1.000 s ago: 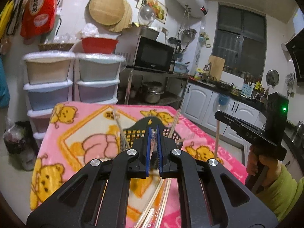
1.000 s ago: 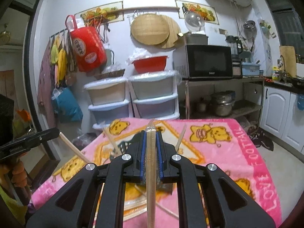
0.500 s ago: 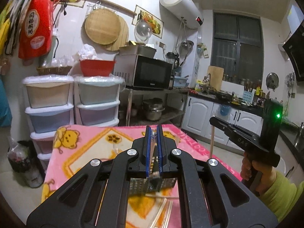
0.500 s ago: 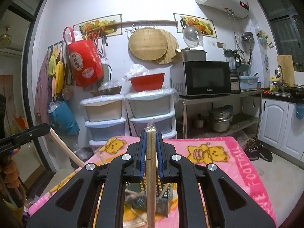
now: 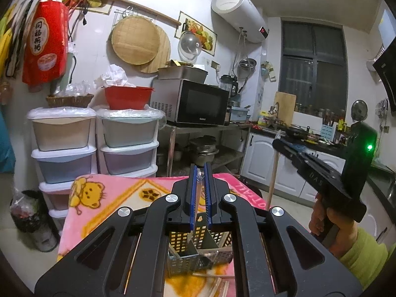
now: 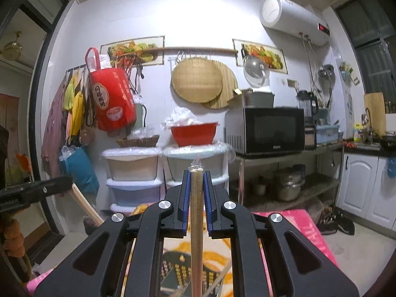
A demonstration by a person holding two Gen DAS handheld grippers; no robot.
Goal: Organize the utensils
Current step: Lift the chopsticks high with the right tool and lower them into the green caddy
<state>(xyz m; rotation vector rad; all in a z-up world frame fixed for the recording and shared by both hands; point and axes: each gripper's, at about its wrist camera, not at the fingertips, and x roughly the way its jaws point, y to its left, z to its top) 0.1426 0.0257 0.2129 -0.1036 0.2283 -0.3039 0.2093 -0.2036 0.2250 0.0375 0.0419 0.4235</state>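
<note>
Wooden chopsticks point(image 6: 197, 222), lower ends cropped

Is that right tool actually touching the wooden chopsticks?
Touching. The right wrist view shows the tool shut on the chopsticks, blue pads pressing both sides.

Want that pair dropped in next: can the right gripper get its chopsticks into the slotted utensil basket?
Probably yes: the right gripper holds chopsticks above the utensil basket, nothing between.

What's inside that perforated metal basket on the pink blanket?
The perforated metal utensil basket has a divider making compartments, and a pale wooden stick leans in the near-left one. The black left gripper hides the rest, so the other contents cannot be seen.
</note>
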